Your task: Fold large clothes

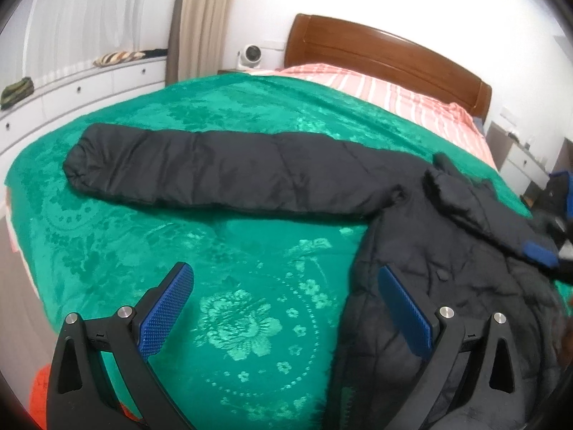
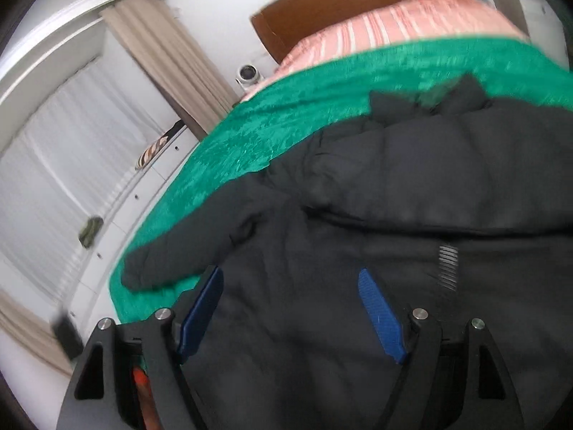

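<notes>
1. Left wrist view: the left tongs (image 1: 286, 308) are spread wide with nothing between them. The left pad (image 1: 166, 310) hangs over the green blanket (image 1: 186, 251); the right pad (image 1: 404, 311) hangs over the edge of the black jacket (image 1: 447, 251).
2. The jacket's body lies at 4 o'clock on the bed. One sleeve (image 1: 215, 168) stretches flat across the blanket toward 9 o'clock, its cuff at the far left.
3. At 3 o'clock a blue pad (image 1: 540, 252) of the other tongs shows, blurred, at the jacket's right edge.
4. At 12 to 1 o'clock are a striped pink sheet (image 1: 394, 96) and a wooden headboard (image 1: 386, 53); white drawers (image 1: 89, 89) run along 10 o'clock.
5. Right wrist view, blurred: the right tongs (image 2: 290, 311) are released, their blue pads apart above the jacket (image 2: 394, 186), gripping nothing.
6. The jacket fills the centre and 3 o'clock; a sleeve (image 2: 186, 247) runs toward 8 o'clock over the blanket (image 2: 250, 136).
</notes>
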The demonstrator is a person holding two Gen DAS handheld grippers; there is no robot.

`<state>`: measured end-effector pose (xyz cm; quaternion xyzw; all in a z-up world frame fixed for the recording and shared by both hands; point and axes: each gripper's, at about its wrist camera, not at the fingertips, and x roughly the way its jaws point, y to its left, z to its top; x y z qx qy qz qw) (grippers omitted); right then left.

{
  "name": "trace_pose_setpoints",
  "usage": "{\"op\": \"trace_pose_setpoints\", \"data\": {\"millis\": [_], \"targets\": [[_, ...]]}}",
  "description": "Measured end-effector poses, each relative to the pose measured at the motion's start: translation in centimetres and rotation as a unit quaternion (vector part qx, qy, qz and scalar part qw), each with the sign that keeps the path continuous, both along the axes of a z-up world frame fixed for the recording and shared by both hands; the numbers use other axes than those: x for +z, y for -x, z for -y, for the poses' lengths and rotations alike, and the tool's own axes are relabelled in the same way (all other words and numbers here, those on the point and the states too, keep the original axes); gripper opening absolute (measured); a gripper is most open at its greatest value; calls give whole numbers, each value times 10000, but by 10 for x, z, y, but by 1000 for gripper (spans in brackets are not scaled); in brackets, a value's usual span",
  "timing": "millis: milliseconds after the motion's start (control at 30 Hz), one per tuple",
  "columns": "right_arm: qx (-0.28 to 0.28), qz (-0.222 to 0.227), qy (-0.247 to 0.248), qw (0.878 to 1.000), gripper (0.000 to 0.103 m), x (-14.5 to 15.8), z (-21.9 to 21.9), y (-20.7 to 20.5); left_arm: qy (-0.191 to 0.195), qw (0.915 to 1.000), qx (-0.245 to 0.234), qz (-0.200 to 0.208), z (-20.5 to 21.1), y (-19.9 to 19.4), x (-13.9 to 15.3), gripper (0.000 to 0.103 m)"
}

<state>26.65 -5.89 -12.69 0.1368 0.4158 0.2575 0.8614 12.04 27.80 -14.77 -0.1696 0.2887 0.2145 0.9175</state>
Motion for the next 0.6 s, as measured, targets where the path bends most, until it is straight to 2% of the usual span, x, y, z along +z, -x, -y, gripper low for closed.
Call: {"op": "trace_pose_setpoints", "data": {"millis": [67, 133, 233, 300, 367, 467, 533, 600], "targets": [[-11, 461, 377, 9982, 80, 12, 19, 28, -48, 9999, -95, 30, 4, 0, 2, 103], [-219, 949, 857, 9915, 87, 25, 45, 64, -95, 9997, -211, 73, 10, 0, 3, 103], [-830, 1513, 1388, 9752, 94, 24, 91, 111, -51, 9993, -365, 49, 17, -3, 0, 103], [-1205, 1713, 1608, 9645, 95, 21, 108, 133, -6, 9990, -434, -87, 22, -10, -7, 103], [-1498, 1631, 1641, 9613, 95, 7, 124, 134, -56, 9984, -455, -343, 28, -19, -17, 103], [-1548, 1131, 1482, 9702, 95, -23, 141, 121, -265, 9962, -485, -669, 37, -28, -30, 103], [-1500, 881, 1492, 9734, 96, -38, 143, 109, -362, 9960, -478, -662, 40, -27, -30, 103], [-1480, 1000, 1430, 9735, 98, -45, 148, 109, -388, 9959, -478, -660, 41, -27, -31, 103]]}}
